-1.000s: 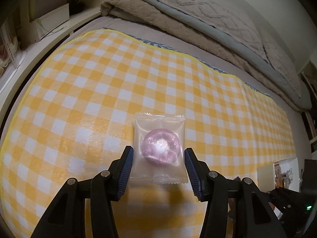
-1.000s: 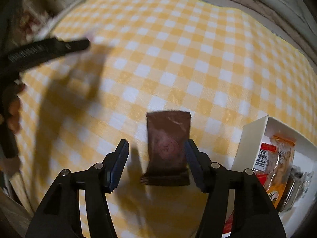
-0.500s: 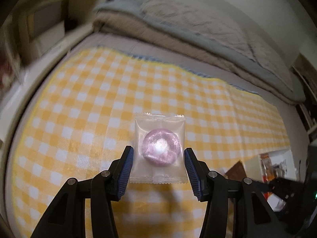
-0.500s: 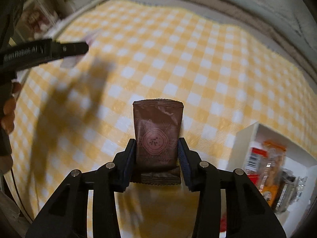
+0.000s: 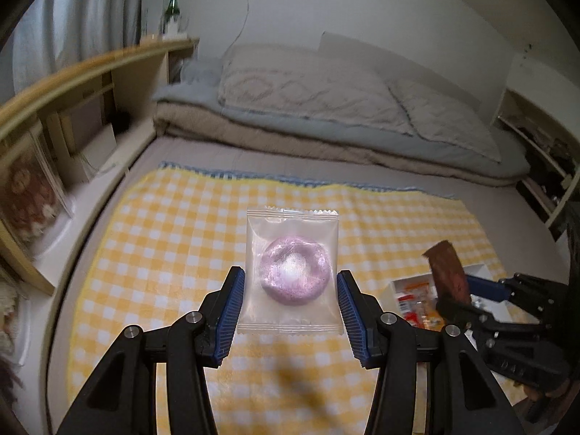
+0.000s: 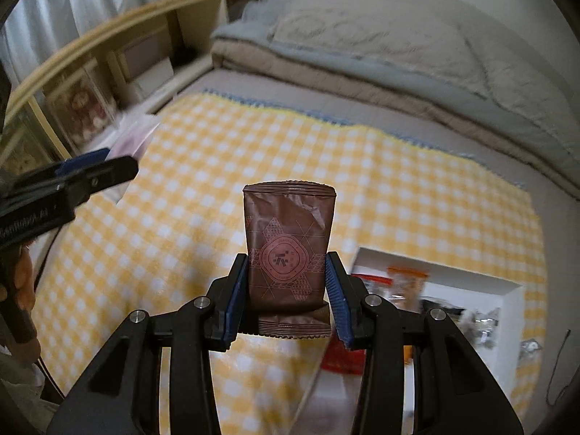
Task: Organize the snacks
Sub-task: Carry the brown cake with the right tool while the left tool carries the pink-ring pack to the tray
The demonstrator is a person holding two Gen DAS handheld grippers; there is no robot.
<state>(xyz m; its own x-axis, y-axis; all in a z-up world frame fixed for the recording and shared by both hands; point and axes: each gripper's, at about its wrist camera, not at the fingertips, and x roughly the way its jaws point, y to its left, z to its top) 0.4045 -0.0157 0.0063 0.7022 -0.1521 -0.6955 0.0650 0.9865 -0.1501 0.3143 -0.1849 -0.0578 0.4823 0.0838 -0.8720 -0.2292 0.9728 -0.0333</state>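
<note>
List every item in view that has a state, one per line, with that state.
Left tool: shut on the clear packet.
Clear packet with pink ring sweet: sealed, held off the cloth.
Right tool: shut on the brown packet.
Brown packet: sealed, upright, lifted.
White box: open, snacks inside.
Checked cloth: spread flat.

bed (image 5: 203,152) | checked cloth (image 5: 174,224), white box (image 6: 507,290), folded bedding (image 5: 326,116)

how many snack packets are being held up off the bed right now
2: a clear packet in the left tongs, a brown packet in the right tongs. Others sit in the white box.
</note>
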